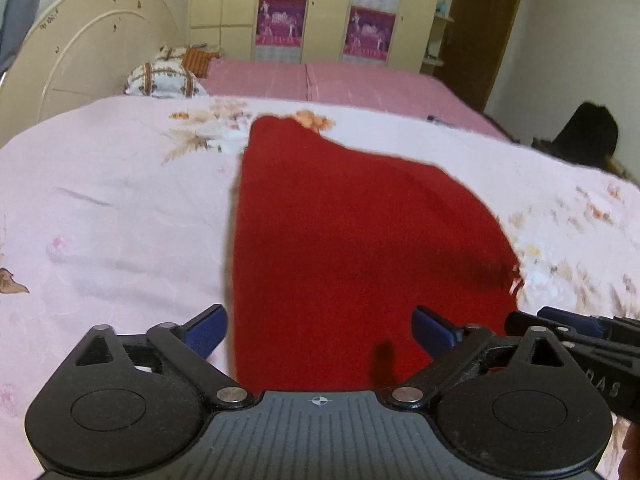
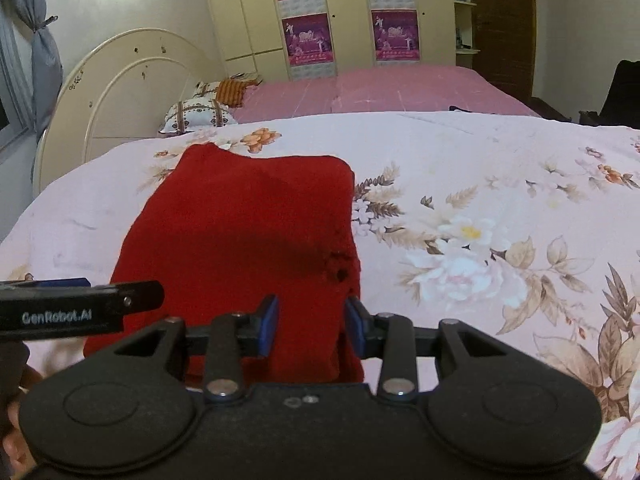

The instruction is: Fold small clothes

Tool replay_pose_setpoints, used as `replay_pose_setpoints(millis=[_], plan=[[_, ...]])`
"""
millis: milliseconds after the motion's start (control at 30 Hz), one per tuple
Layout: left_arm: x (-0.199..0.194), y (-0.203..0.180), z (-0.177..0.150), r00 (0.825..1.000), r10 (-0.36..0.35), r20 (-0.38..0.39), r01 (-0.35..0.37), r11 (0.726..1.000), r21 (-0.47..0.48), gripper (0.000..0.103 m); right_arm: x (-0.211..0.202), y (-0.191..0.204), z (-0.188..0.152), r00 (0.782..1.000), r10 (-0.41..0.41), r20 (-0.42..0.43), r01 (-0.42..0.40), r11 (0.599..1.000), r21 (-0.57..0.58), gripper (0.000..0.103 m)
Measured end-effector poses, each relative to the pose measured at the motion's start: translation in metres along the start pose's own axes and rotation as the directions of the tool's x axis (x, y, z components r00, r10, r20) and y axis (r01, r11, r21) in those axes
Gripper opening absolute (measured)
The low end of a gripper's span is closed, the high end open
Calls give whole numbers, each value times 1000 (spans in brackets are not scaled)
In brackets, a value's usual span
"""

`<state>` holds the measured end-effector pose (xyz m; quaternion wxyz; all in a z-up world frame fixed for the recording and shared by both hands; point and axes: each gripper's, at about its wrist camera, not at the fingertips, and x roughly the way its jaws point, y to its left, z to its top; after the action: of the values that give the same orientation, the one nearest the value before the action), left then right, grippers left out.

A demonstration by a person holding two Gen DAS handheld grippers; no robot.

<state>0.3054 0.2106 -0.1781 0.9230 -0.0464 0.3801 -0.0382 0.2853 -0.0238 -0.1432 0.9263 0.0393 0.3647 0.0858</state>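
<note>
Red knit garment point(image 1: 360, 248) lies flat on the floral bedspread point(image 1: 120, 208) of the bed, already doubled over by the look of it, near edge running under both claws. Left claw point(image 1: 320, 330) spread wide, nothing between its blue pads point(image 1: 206, 330), hovering over the near hem. Right claw point(image 2: 311, 326) narrower but also parted, pads either side of the cloth's near right edge; contact unclear, no pinch visible. Judgement: soft, light, limp fabric, fuzzy so not slippery, will sag and drag rather than hold shape. Best grab is at the near corners, pinching all layers together so the lower ones don't slide out. Small holes point(image 2: 340, 266) near right edge, avoid snagging.
</note>
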Motion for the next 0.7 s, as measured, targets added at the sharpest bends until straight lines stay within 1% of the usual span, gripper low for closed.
replay_pose_setpoints(millis=[100, 133, 200, 300, 367, 400, 433, 500, 567, 600, 700], plan=[[14, -9, -11, 999, 6, -52, -4, 999, 42, 103, 8, 3, -10, 999, -35, -39, 35, 999, 0, 36], [20, -12, -13, 998, 23, -59, -19, 998, 58, 103, 14, 2, -15, 997, -44, -66, 45, 999, 8, 36], [22, -13, -16, 998, 31, -54, -28, 998, 55, 103, 17, 3, -22, 995, -60, -78, 61, 998, 12, 36], [23, -9, -13, 996, 30, -89, -31, 999, -8, 103, 12, 5, -20, 996, -62, -69, 65, 997, 29, 36], [20, -6, -12, 992, 40, -119, -48, 997, -62, 103, 7, 6, -19, 997, -60, -56, 62, 997, 39, 37], [19, -5, -12, 990, 38, -133, -50, 995, -86, 103, 3, 6, -19, 997, -58, -48, 60, 997, 46, 39], [20, -3, -12, 988, 34, -152, -52, 992, -114, 103, 0, 6, -19, 998, -58, -40, 60, 997, 54, 43], [19, -1, -13, 986, 23, -167, -49, 987, -154, 103, 0, 6, -21, 996, -74, -48, 76, 996, 53, 45], [16, -1, -15, 988, 14, -152, -37, 989, -145, 103, 6, 6, -23, 992, -91, -84, 95, 994, 48, 45], [12, -4, -16, 991, 25, -132, -43, 991, -130, 103, 6, 6, -25, 992, -89, -91, 94, 994, 53, 45], [-4, -12, -20, 994, 95, -59, -99, 993, -70, 103, -3, 6, -25, 994, -82, -76, 88, 993, 81, 46]])
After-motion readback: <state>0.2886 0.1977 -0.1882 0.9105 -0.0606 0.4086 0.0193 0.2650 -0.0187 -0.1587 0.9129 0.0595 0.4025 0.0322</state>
